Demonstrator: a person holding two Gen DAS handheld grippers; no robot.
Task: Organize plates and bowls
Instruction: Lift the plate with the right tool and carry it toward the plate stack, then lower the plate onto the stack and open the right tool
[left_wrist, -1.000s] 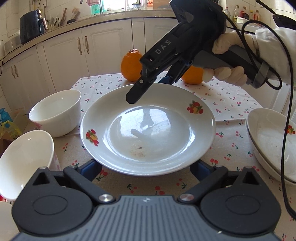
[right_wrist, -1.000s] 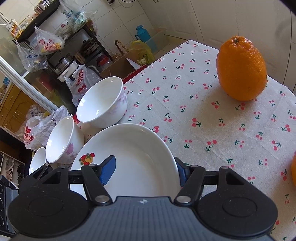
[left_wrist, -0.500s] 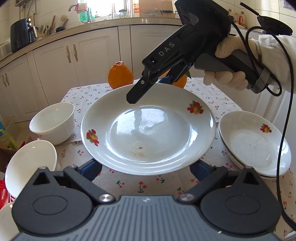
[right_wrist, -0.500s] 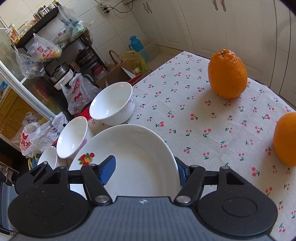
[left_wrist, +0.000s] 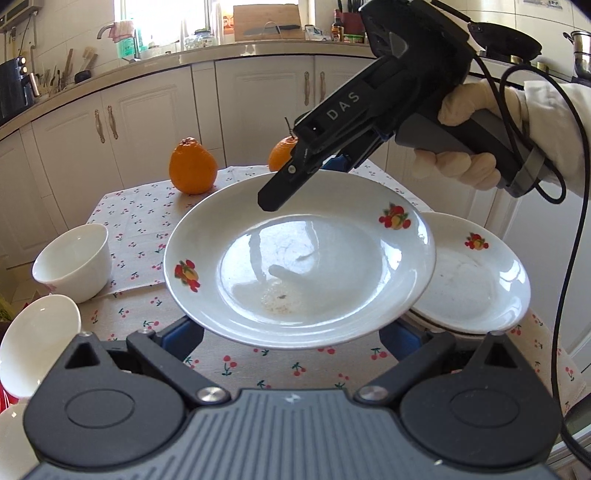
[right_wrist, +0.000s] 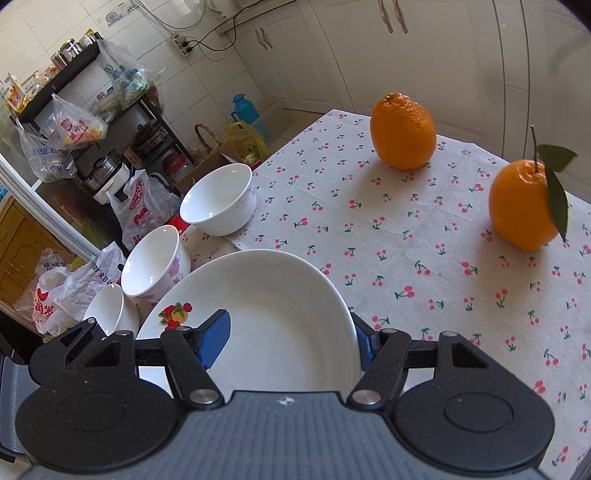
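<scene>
A white deep plate (left_wrist: 314, 266) with fruit prints hangs above the cherry-print tablecloth (left_wrist: 147, 218), carried by both grippers. My left gripper (left_wrist: 290, 338) clasps its near side, the blue pads tucked under the rim on either side. My right gripper (left_wrist: 303, 184) pinches the far rim, one finger on top and the blue pad below. In the right wrist view the plate (right_wrist: 277, 314) fills the gap of the right gripper (right_wrist: 288, 341). A stack of matching plates (left_wrist: 476, 280) lies just right of and below the held plate.
Three white bowls (right_wrist: 221, 199) (right_wrist: 155, 258) (right_wrist: 107, 310) line the table's left edge. Two oranges (right_wrist: 402, 129) (right_wrist: 524, 206) stand at the far side. A gloved hand (left_wrist: 461, 162) holds the right gripper. Kitchen cabinets and bagged clutter surround the table.
Both grippers have risen and carried the plate to the right. The stack of plates now lies partly under its right rim, and the bowls have dropped away to the left.
</scene>
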